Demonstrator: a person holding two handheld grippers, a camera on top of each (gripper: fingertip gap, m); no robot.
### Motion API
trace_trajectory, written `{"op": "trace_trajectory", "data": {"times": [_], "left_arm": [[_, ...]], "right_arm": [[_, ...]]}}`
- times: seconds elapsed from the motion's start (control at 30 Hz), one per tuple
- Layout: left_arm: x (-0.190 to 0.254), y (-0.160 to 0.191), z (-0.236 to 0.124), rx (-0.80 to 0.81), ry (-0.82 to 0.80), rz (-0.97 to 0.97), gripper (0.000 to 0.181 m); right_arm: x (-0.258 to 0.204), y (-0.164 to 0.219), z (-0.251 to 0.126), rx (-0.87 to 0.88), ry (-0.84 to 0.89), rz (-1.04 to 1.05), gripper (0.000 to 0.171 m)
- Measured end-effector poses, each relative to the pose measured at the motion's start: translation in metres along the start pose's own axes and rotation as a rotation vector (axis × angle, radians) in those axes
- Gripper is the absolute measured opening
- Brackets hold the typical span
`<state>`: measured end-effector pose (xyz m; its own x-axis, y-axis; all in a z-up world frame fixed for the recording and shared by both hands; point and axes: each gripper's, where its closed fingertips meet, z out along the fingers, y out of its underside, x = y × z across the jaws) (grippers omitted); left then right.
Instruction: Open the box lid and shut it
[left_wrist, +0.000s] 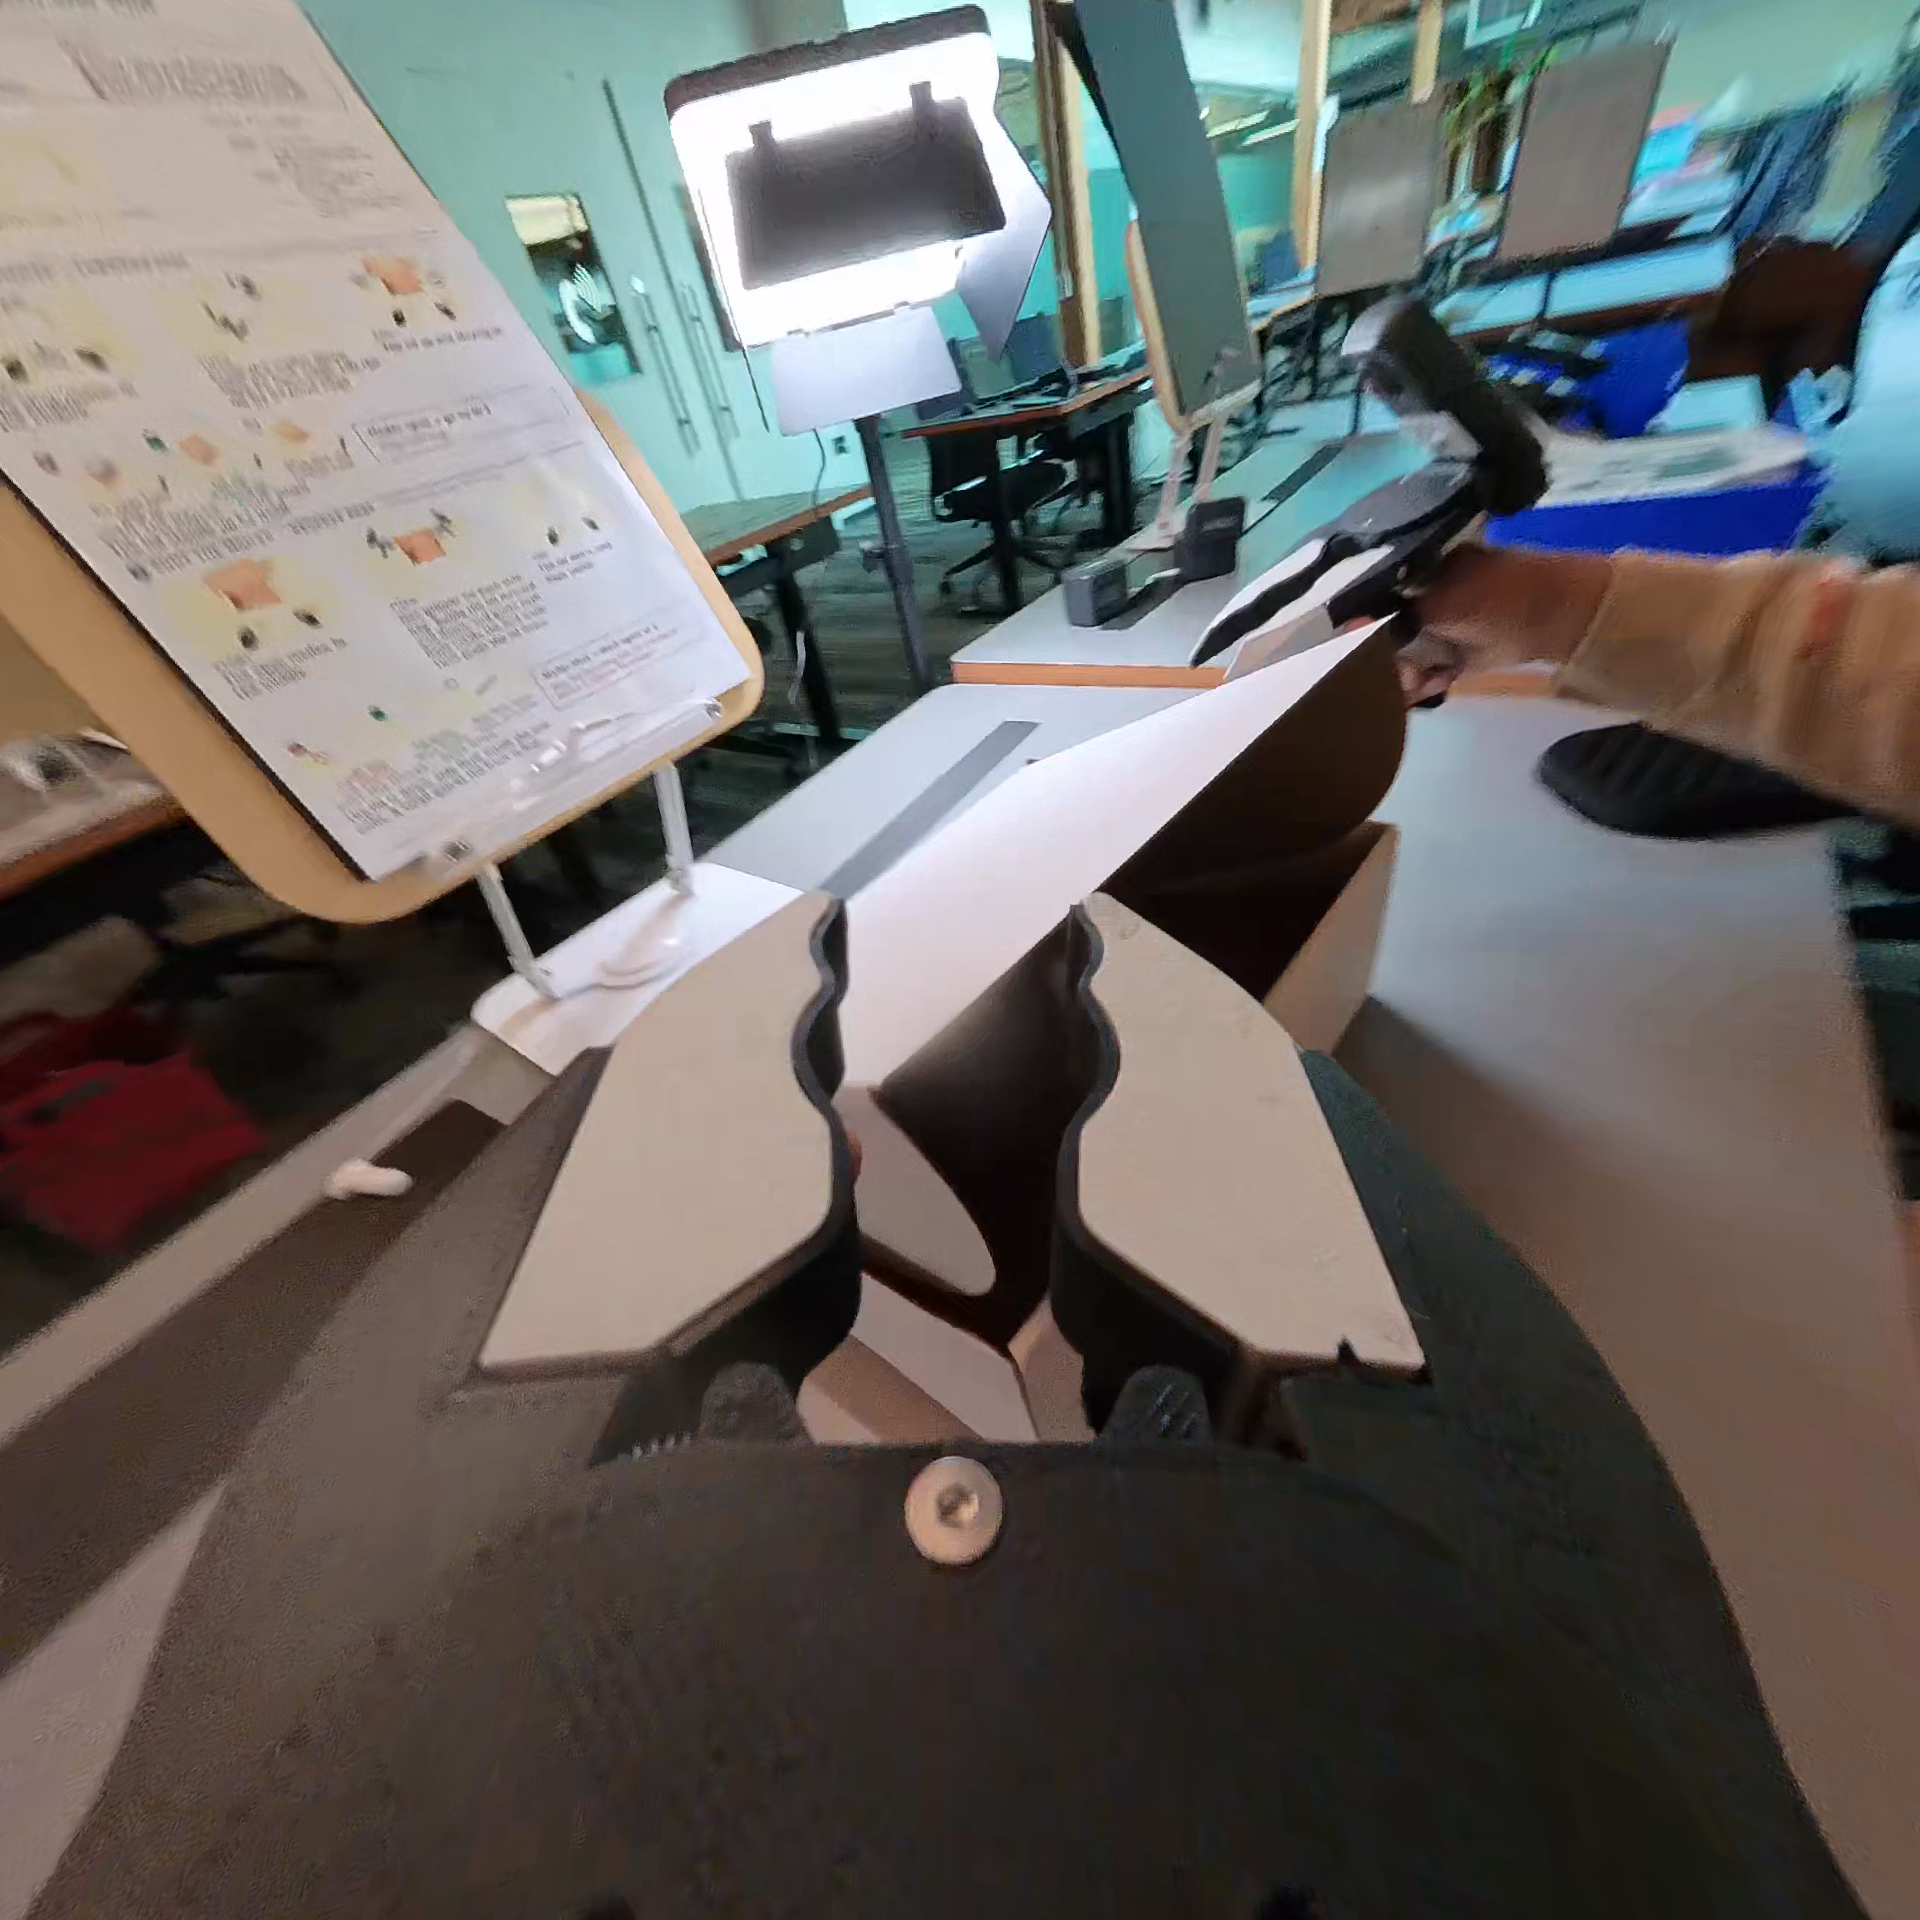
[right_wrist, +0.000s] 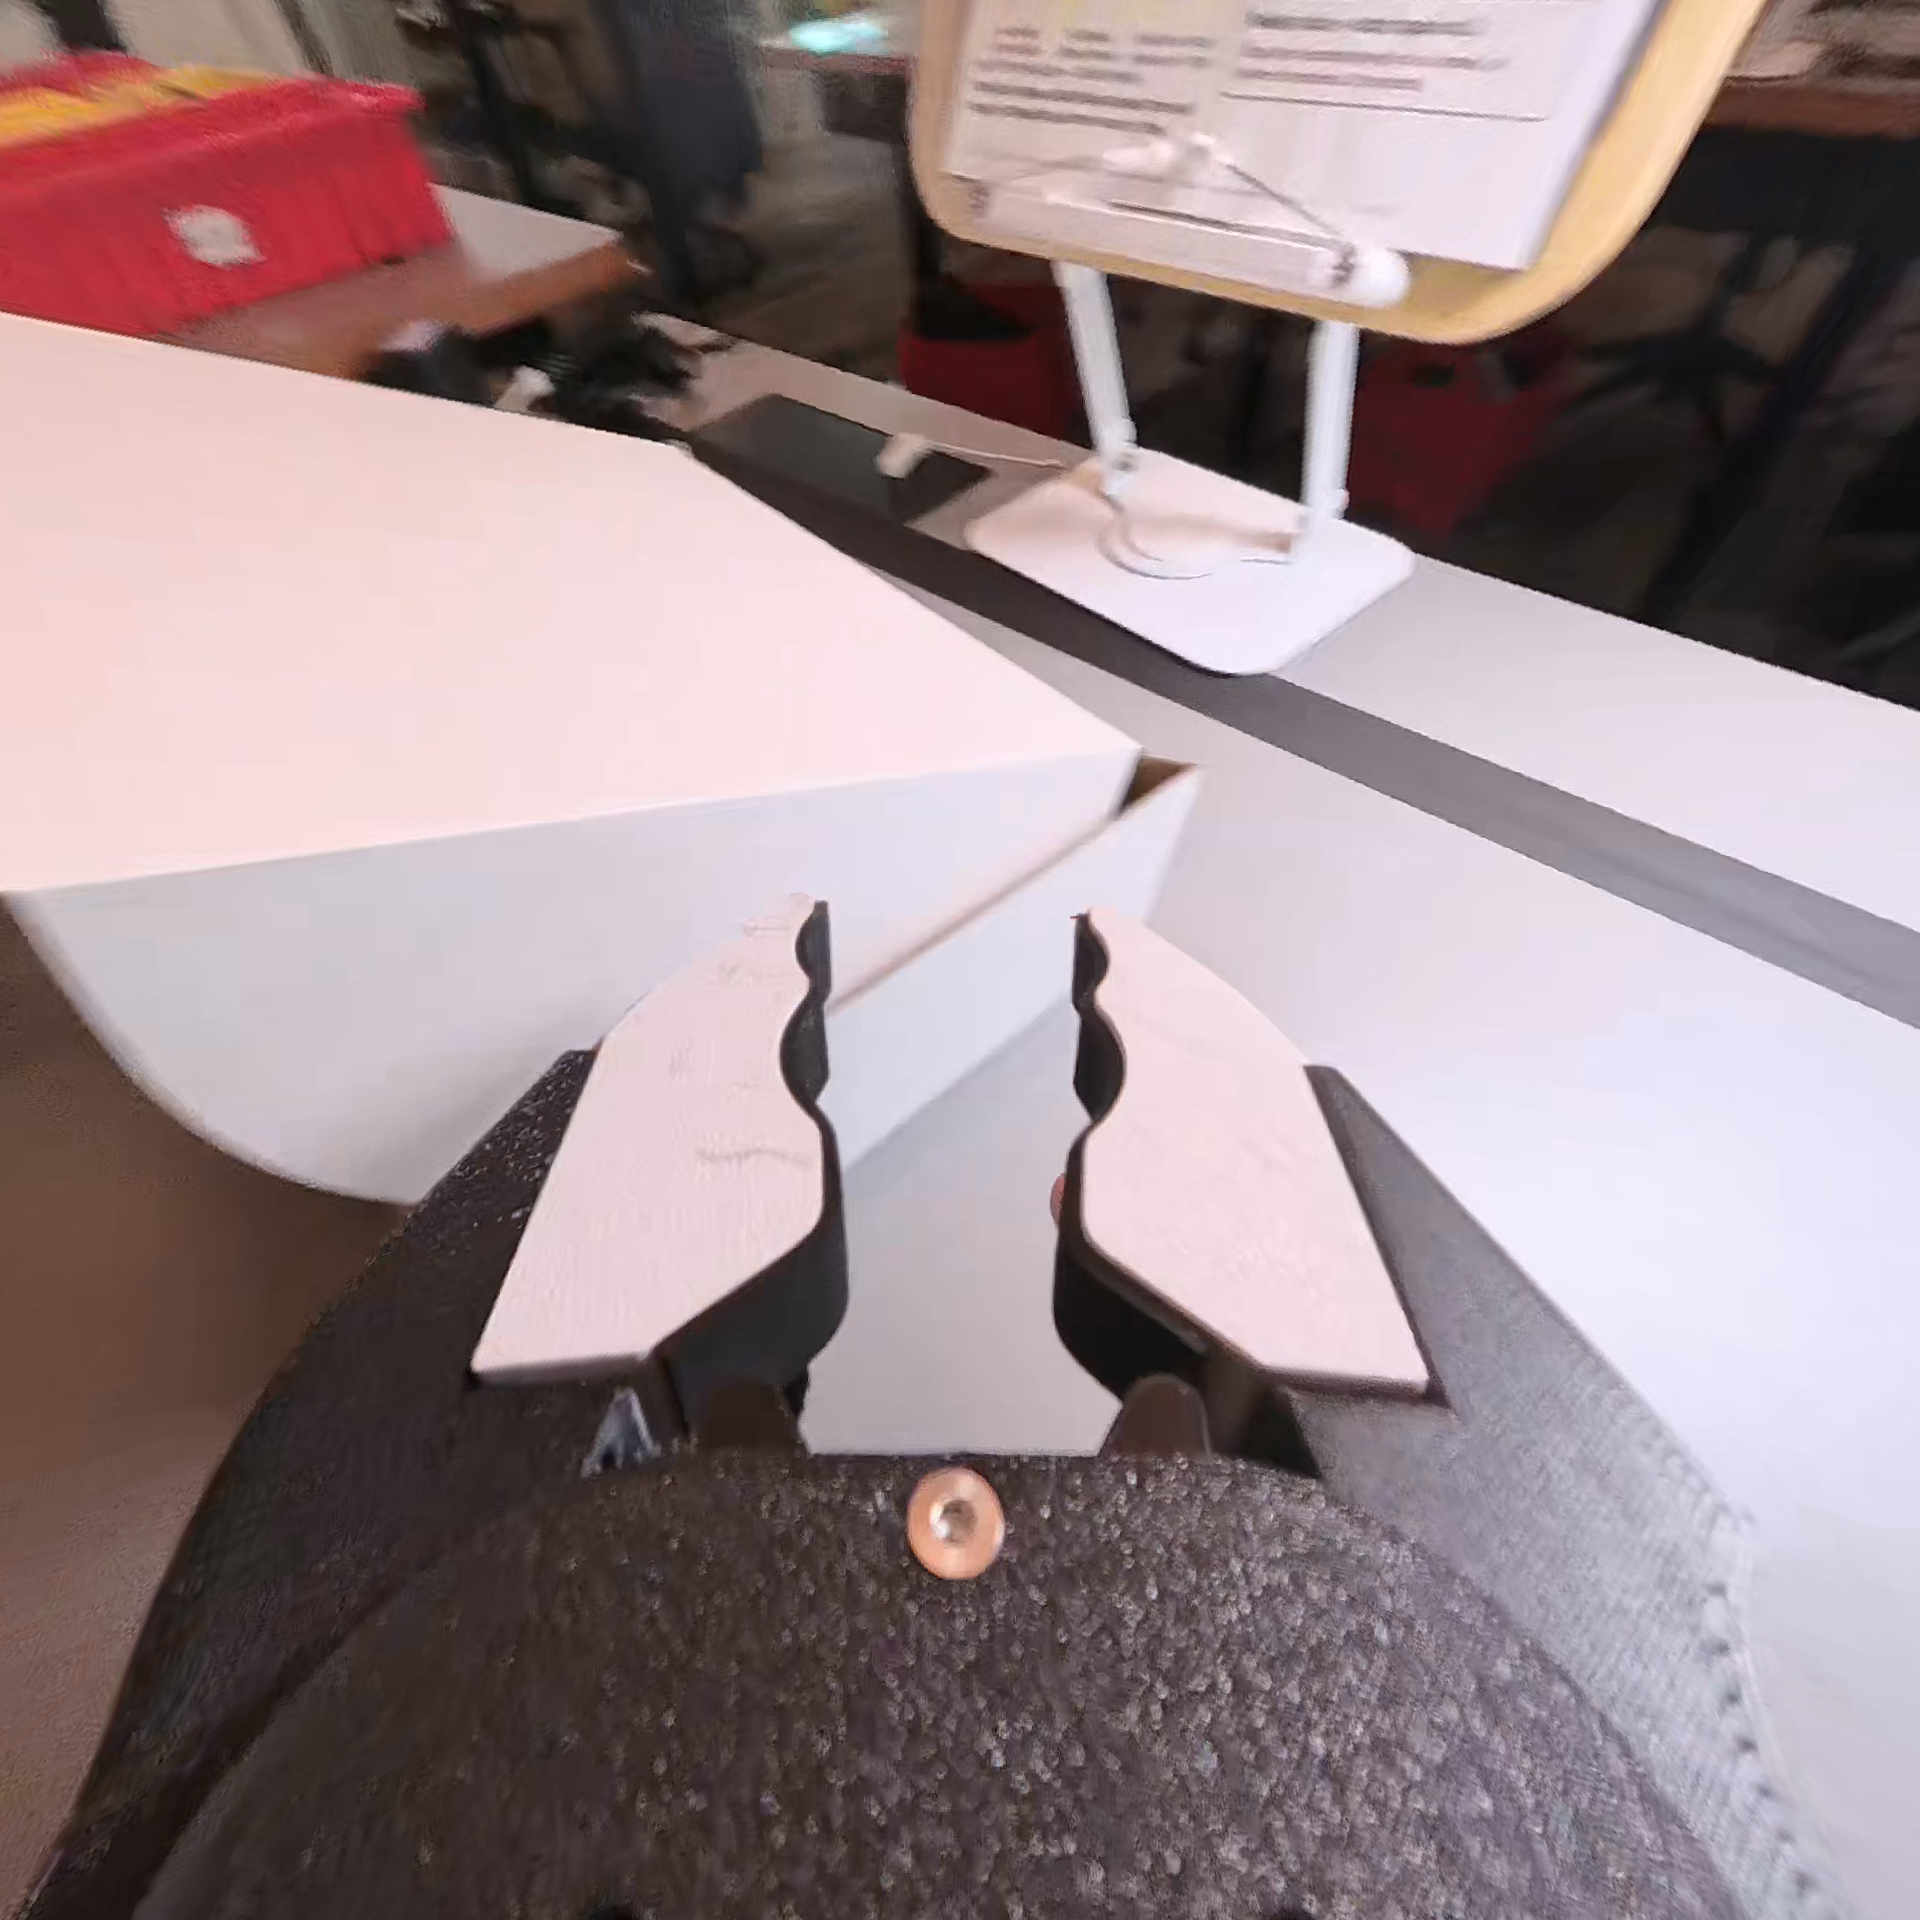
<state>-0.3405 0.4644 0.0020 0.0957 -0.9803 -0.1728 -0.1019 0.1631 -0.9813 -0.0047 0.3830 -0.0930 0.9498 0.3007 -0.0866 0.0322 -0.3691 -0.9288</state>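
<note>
A white cardboard box sits on the table, and its lid (left_wrist: 1039, 831) is tilted up over the base (left_wrist: 1340, 935), showing a brown inside. My left gripper (left_wrist: 956, 914) is open, and the lid's near corner and side flap lie between its fingers. In the right wrist view the lid (right_wrist: 416, 623) hangs slightly above the base wall (right_wrist: 1049, 894). My right gripper (right_wrist: 951, 925) is open and empty at the box's front corner. It also shows far off in the left wrist view (left_wrist: 1278, 613), held by a hand at the lid's far corner.
A document stand with printed sheets (left_wrist: 312, 468) stands on a white base (right_wrist: 1195, 561) behind the box. A dark strip (right_wrist: 1558, 810) runs across the white table. A red bin (right_wrist: 208, 187) and a bright light panel (left_wrist: 862, 177) are farther off.
</note>
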Motion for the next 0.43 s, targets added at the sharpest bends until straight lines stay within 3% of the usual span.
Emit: {"op": "trace_trajectory", "data": {"times": [0.1, 0.2, 0.37, 0.43], "left_arm": [[-0.018, 0.019, -0.015, -0.016, 0.006, -0.110, 0.046], [-0.021, 0.033, -0.018, -0.044, -0.034, -0.076, 0.042], [-0.006, 0.029, 0.008, -0.071, -0.059, 0.122, 0.046], [-0.004, 0.036, 0.020, -0.119, -0.060, 0.174, 0.045]], "right_arm": [[-0.039, -0.015, -0.012, 0.096, -0.168, -0.057, 0.050], [-0.087, -0.034, -0.032, 0.180, -0.253, -0.232, 0.053], [-0.130, -0.040, -0.031, 0.110, -0.186, -0.519, 0.050], [-0.128, -0.031, -0.024, 0.017, -0.130, -0.561, 0.041]]}}
